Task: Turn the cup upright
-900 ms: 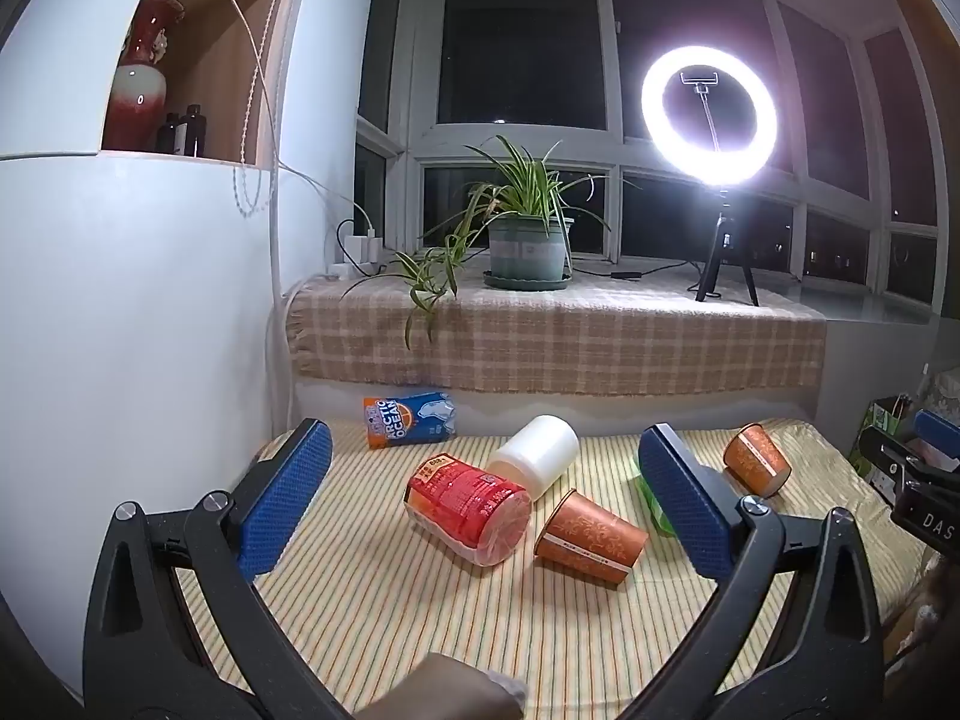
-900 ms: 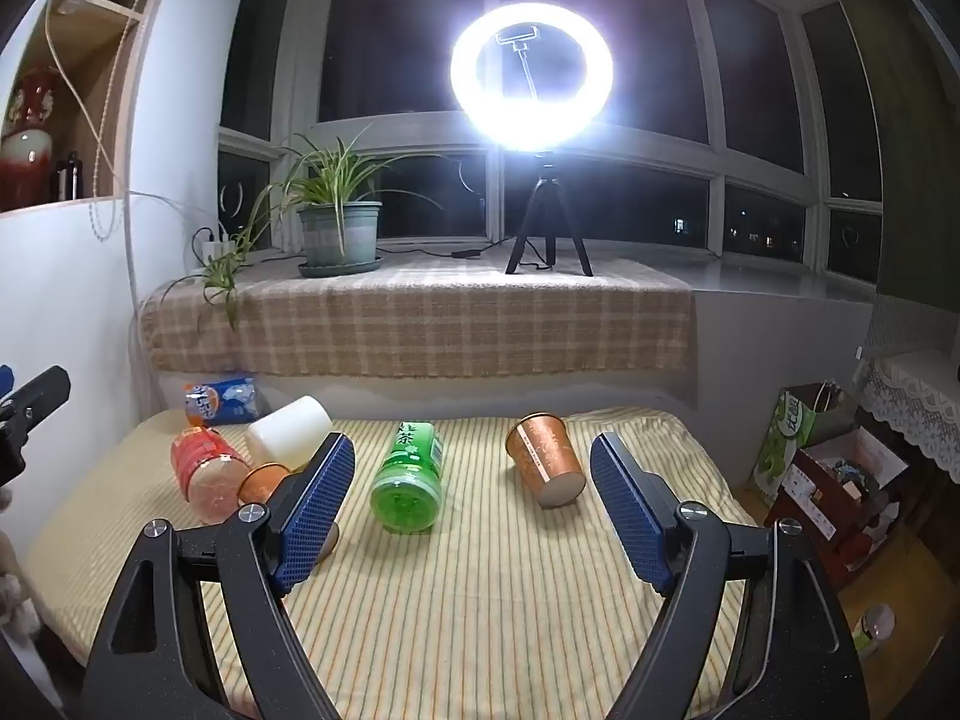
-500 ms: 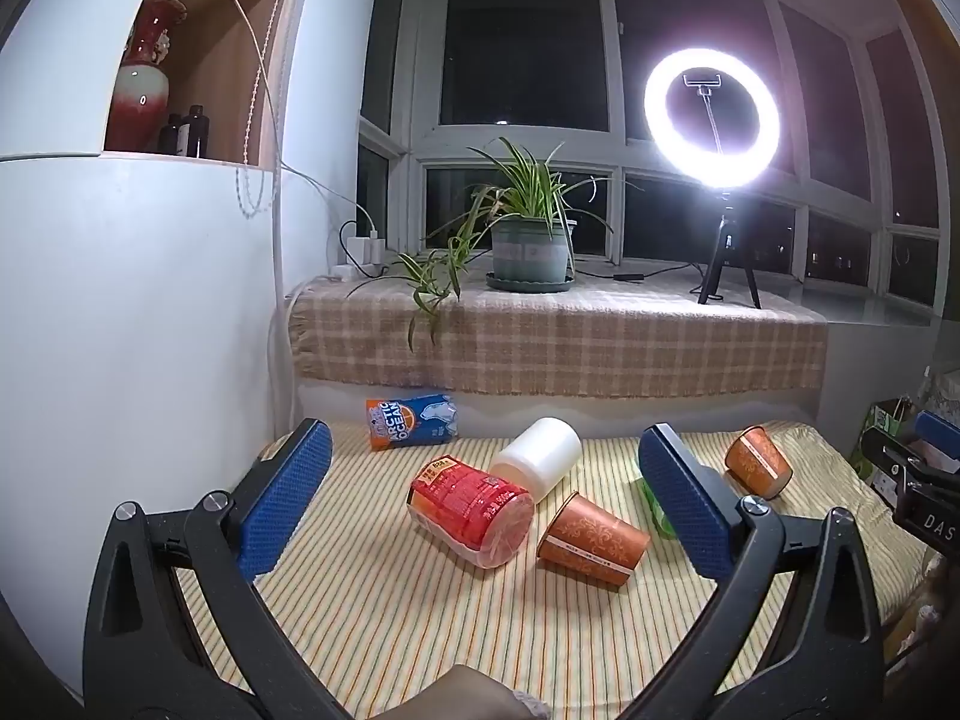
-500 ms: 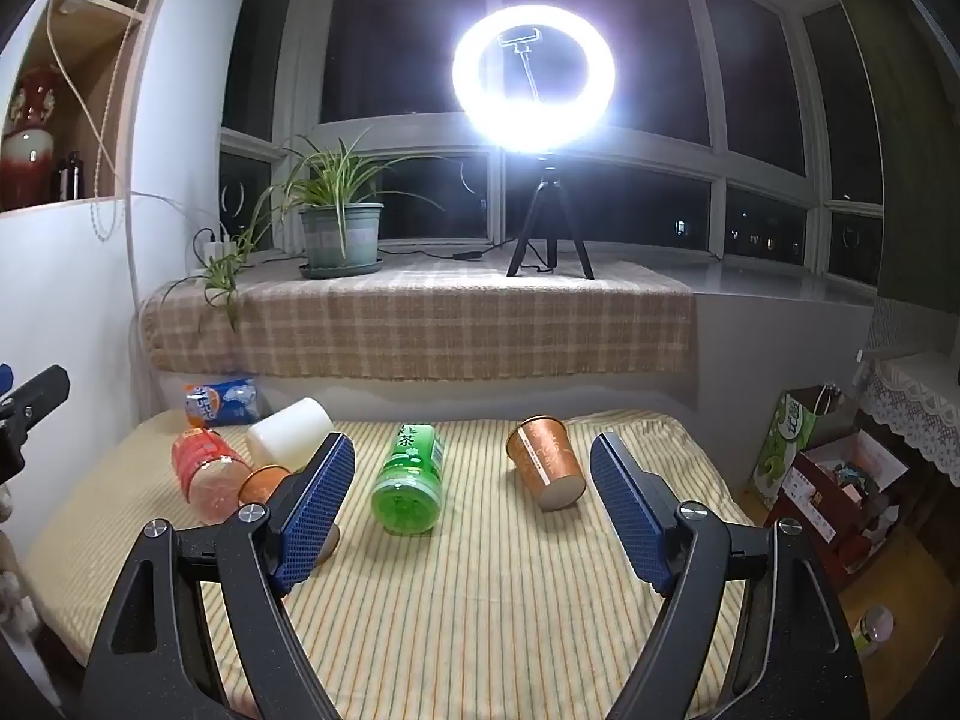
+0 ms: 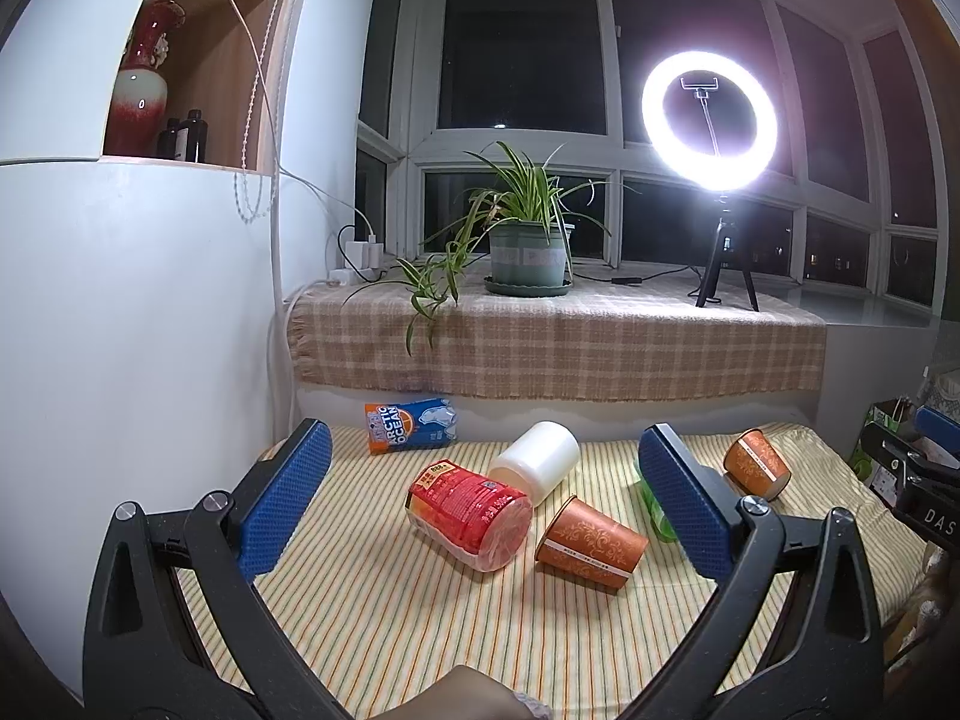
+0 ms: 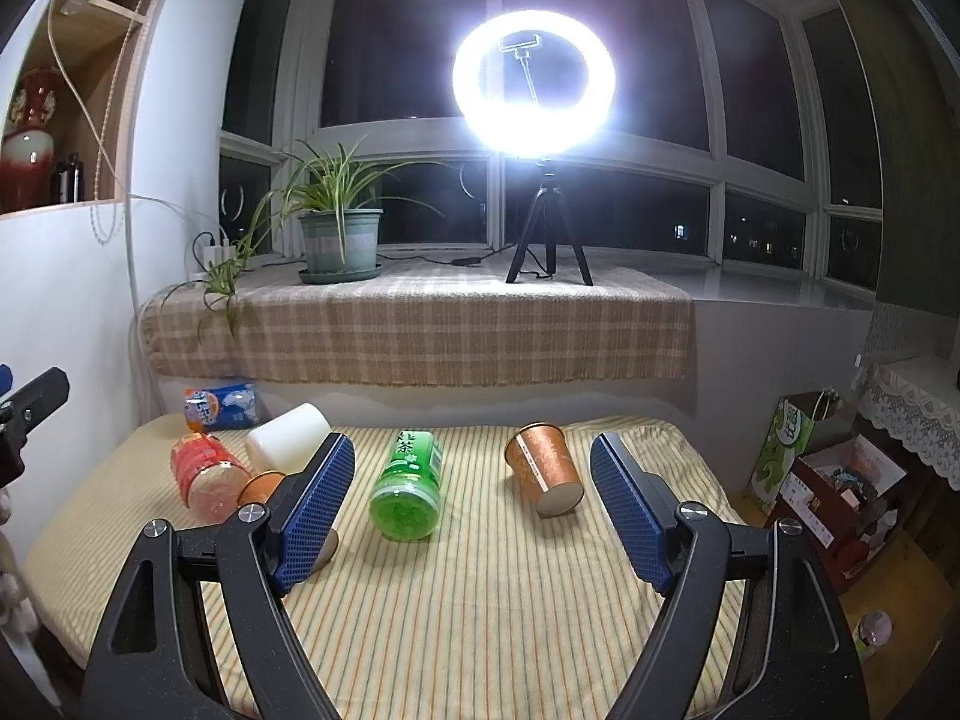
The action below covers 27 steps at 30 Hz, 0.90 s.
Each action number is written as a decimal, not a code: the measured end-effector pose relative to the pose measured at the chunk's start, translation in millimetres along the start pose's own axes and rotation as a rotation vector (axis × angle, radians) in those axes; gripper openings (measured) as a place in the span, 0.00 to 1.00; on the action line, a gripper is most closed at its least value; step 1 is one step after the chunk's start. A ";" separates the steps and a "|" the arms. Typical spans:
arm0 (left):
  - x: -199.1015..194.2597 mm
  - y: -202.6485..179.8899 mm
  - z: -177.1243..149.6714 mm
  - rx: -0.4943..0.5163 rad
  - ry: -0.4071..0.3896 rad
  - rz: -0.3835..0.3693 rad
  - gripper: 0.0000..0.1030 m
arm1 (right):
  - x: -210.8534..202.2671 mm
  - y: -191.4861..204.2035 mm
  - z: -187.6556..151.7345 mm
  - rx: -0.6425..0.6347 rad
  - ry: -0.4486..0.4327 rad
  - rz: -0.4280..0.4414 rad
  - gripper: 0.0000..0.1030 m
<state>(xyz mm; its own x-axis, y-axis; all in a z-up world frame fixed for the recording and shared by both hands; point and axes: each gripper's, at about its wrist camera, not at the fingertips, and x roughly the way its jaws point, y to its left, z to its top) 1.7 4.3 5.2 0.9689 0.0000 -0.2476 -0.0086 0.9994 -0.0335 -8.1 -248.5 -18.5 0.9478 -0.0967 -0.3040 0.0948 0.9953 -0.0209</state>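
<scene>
While both of my grippers hover above the yellow striped cloth-covered table (image 6: 480,600), each stands with its blue-padded jaws spread wide and nothing between them. My left gripper (image 5: 480,510) frames three objects lying on their sides: an orange patterned paper cup (image 5: 591,537), a red-labelled clear plastic bottle (image 5: 468,510) just left of it, and a white plastic cylinder (image 5: 537,462) behind both. The cup's rim end points toward the lower right. It lies just beside the bottle; whether they touch I cannot tell.

My right gripper (image 6: 474,510) frames a green tea bottle (image 6: 408,492) lying lengthwise with its base toward the camera, and a second orange patterned paper cup (image 6: 543,468) to its right, tipped over. From this view, the first cup is mostly hidden behind my right gripper's left pad.

Farther back, a blue and orange drink can (image 5: 411,426) lies against the wall at the table's rear edge. Above it, a checked cloth (image 6: 420,330) drapes the window ledge, which carries a potted spider plant (image 6: 339,234) and a lit ring light on a small black tripod (image 6: 534,84).
</scene>
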 end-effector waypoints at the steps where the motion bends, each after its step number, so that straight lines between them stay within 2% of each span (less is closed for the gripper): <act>1: -0.1 0.3 0.1 0.000 0.000 -0.001 1.00 | 0.4 -0.1 0.8 0.000 0.000 0.000 0.78; 27: -4.0 -1.2 3.5 0.000 -0.003 0.001 1.00 | -1.7 -3.2 4.4 0.004 -0.006 -0.004 0.78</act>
<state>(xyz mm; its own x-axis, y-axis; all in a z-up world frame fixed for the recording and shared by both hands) -1.4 3.2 9.6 0.9696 0.0009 -0.2448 -0.0092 0.9994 -0.0329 -8.8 -251.6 -13.7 0.9493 -0.1012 -0.2977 0.1002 0.9948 -0.0185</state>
